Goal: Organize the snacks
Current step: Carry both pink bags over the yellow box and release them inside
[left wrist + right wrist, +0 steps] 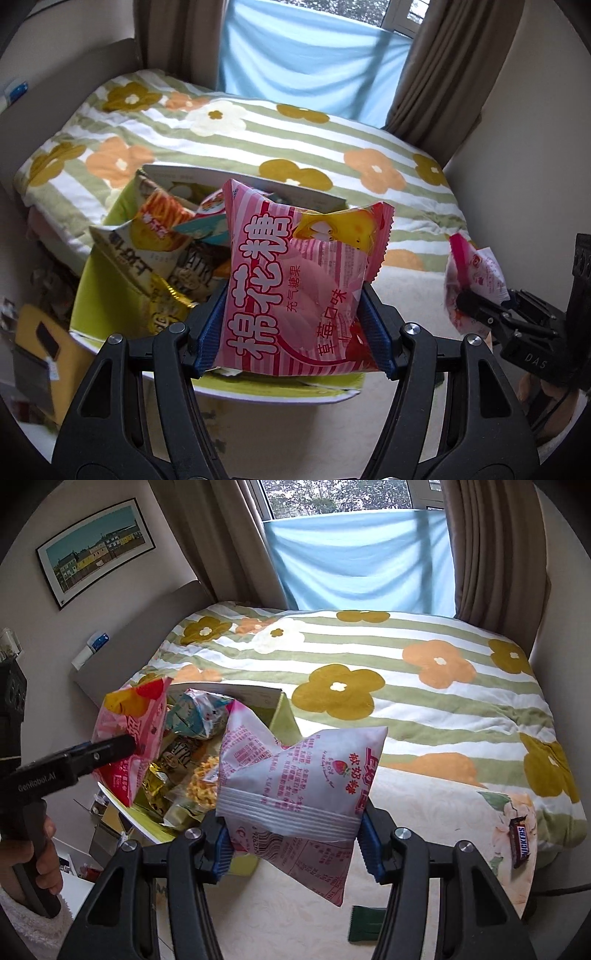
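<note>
Jaws of the left gripper are clenched on a pink marshmallow bag, held above the green box full of snacks. Those of the right gripper grasp a white-pink candy bag beside this box, over the bed. One chocolate bar lies apart.

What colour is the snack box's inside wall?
Lime green box; clearest in the left wrist view.

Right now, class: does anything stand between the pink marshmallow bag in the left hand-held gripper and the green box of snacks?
No separate obstacle shows. The marshmallow bag hangs over the box, but snack packets already pile above its rim, leaving little room.
</note>
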`<act>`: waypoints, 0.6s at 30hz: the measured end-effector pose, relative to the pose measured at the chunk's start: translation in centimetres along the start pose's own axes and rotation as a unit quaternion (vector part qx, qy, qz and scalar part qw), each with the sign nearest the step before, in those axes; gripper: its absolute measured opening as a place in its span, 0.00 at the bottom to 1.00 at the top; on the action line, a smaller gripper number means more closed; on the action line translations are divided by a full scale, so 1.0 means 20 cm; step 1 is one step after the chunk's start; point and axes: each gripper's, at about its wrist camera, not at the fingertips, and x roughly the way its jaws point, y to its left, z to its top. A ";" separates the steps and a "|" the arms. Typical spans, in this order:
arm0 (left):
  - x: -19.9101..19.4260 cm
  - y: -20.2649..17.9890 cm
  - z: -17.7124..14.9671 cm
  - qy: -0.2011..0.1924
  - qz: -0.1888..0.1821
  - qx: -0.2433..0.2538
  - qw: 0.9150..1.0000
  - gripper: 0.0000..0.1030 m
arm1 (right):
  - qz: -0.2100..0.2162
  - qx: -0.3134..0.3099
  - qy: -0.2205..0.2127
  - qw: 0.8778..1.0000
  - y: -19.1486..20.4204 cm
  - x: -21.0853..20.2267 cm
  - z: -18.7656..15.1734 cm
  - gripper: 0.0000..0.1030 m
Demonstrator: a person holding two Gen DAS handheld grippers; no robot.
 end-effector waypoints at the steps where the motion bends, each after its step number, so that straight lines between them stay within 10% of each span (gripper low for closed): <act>1: 0.01 0.05 -0.01 0.003 0.003 0.000 1.000 0.61 | 0.000 -0.002 0.000 1.000 0.05 0.02 0.01 0.50; 10: 0.18 0.32 -0.07 0.050 0.011 0.043 0.998 0.62 | -0.013 -0.003 0.022 1.000 0.34 0.26 0.07 0.50; 12: 0.20 0.32 -0.09 0.047 0.005 0.056 0.997 0.69 | -0.021 0.003 0.026 0.999 0.38 0.30 0.07 0.50; 14: 0.19 0.30 -0.11 0.040 0.000 0.068 0.997 0.99 | -0.028 0.010 0.035 0.999 0.39 0.33 0.06 0.50; 18: 0.21 0.31 -0.15 0.041 -0.005 0.078 0.996 1.00 | -0.042 0.015 0.045 0.998 0.41 0.37 0.07 0.50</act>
